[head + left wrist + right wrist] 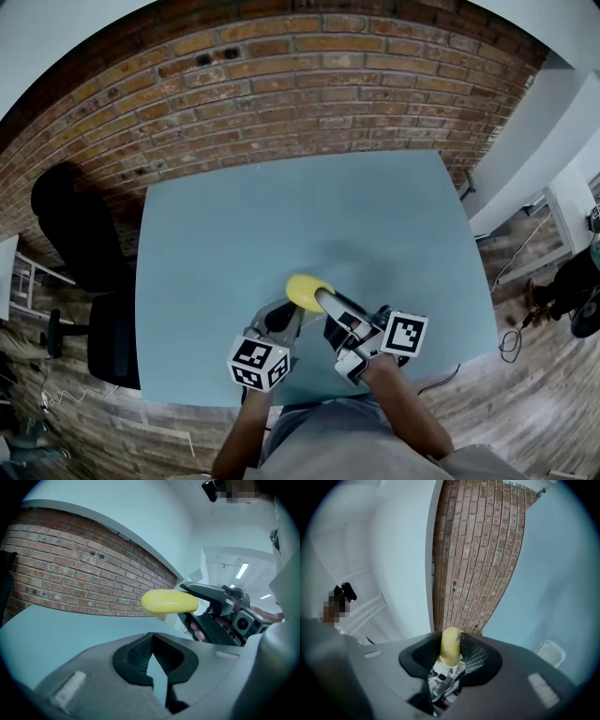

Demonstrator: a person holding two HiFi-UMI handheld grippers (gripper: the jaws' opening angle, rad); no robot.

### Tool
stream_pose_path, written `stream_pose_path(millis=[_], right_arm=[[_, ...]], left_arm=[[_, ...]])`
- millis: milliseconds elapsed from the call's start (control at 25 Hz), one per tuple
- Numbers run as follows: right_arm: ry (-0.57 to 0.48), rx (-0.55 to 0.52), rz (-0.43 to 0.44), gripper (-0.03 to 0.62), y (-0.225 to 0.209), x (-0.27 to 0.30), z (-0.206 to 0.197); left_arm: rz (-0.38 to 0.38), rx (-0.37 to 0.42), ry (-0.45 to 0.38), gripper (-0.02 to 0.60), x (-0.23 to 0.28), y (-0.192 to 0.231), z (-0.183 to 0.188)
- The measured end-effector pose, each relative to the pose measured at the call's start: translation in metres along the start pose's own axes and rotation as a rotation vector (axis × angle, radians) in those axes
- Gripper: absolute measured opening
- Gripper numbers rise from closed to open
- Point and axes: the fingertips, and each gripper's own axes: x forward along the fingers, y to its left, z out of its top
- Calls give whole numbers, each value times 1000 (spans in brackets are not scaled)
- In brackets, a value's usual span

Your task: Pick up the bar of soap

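Your right gripper (321, 298) is clenched on yellow bar of soap (306, 290), pads pressing its two broad sides (jaws quite wide, because bar is thick). Soap is in air, above blue table (281, 206). Your left gripper (279, 317) just beside it, jaw tips together, nothing between.

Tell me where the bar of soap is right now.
The bar of soap is clamped in the right claw, held over the near middle of the blue table in the head view, with the left claw just to its left.
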Motion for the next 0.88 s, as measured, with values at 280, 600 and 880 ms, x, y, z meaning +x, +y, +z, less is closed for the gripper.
stream_pose_path(millis=[280,600,880], right_arm=[[-15,25,49,124,17,-1,4],[-33,35,113,124,48,-7,11],[-42,41,160,124,63,-8,13]], left_arm=[[-8,14,-31,3,-6,-10,17],[-26,32,-104,3,-16,-25,50],[-46,40,-157,3,-21,-35,71]])
